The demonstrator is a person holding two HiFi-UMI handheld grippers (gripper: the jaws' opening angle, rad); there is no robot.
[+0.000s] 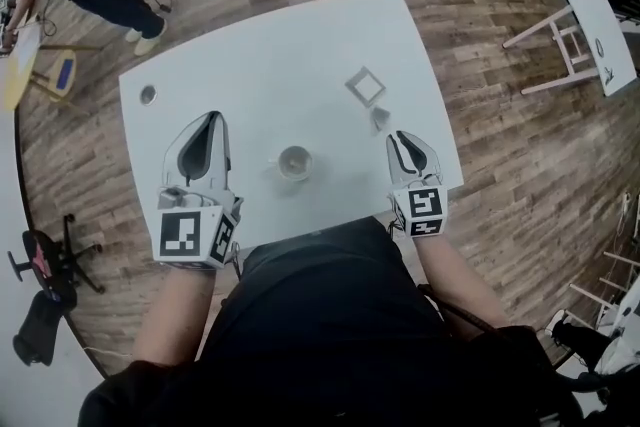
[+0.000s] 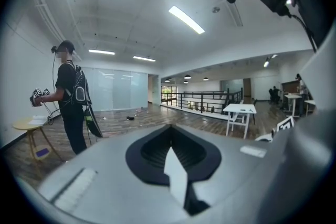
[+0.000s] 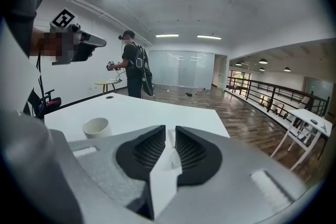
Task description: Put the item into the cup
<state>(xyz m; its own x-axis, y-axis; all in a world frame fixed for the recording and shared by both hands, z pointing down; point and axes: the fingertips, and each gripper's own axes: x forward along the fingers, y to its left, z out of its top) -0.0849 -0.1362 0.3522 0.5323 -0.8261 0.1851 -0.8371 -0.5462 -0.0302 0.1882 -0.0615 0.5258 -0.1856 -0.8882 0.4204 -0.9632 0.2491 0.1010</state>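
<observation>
Head view: the cup [image 1: 294,162] stands on the white table [image 1: 260,65]. A small grey item [image 1: 380,119] lies, I think, just past my right gripper [image 1: 400,136].
Left gripper view: my left gripper [image 2: 170,136] is pinched together and empty.
Right gripper view: the jaws are a narrow slit apart and grip nothing.

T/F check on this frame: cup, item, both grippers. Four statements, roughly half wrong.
1. The cup stands upright on the white table, between the two grippers. True.
2. The small item is inside the cup. False: it lies on the table just ahead of the right gripper, apart from the cup.
3. The left gripper has its jaws together with nothing between them. True.
4. The right gripper is clamped on the cup. False: its jaws stand slightly apart, and the cup stands off to its left, untouched.
</observation>
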